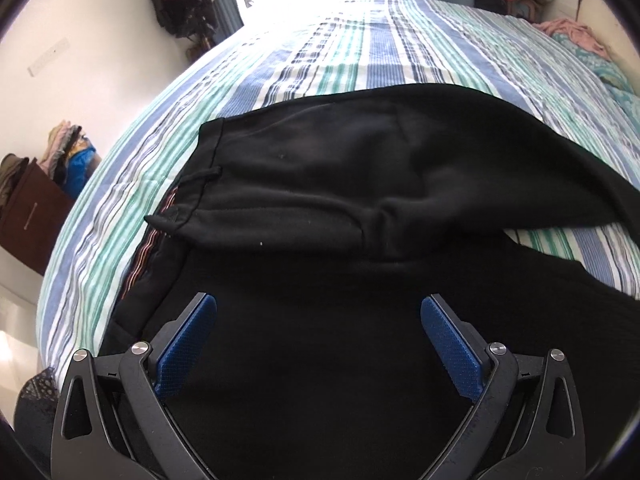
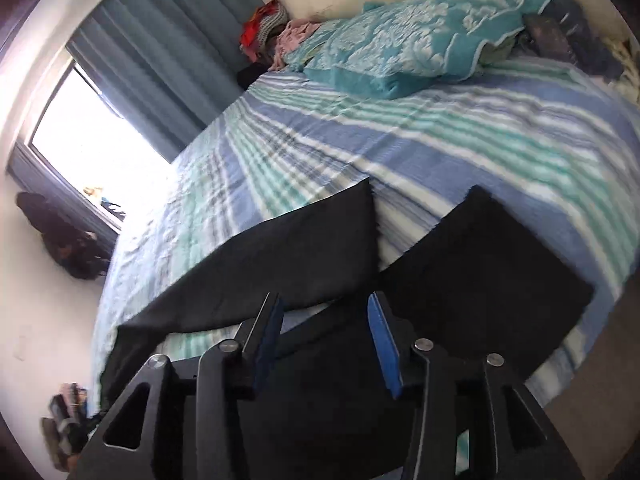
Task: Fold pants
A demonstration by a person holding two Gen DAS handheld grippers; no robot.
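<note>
I am looking at a bed (image 1: 400, 52) wearing a blue, green and white striped sheet, filling most of both views. Daylight is pouring through a window (image 2: 92, 148) at the left of the right view, blue curtains (image 2: 168, 60) hanging beside it. White walls (image 1: 100, 40) are showing upper left, a dark bag (image 1: 180, 0) hanging there.
</note>
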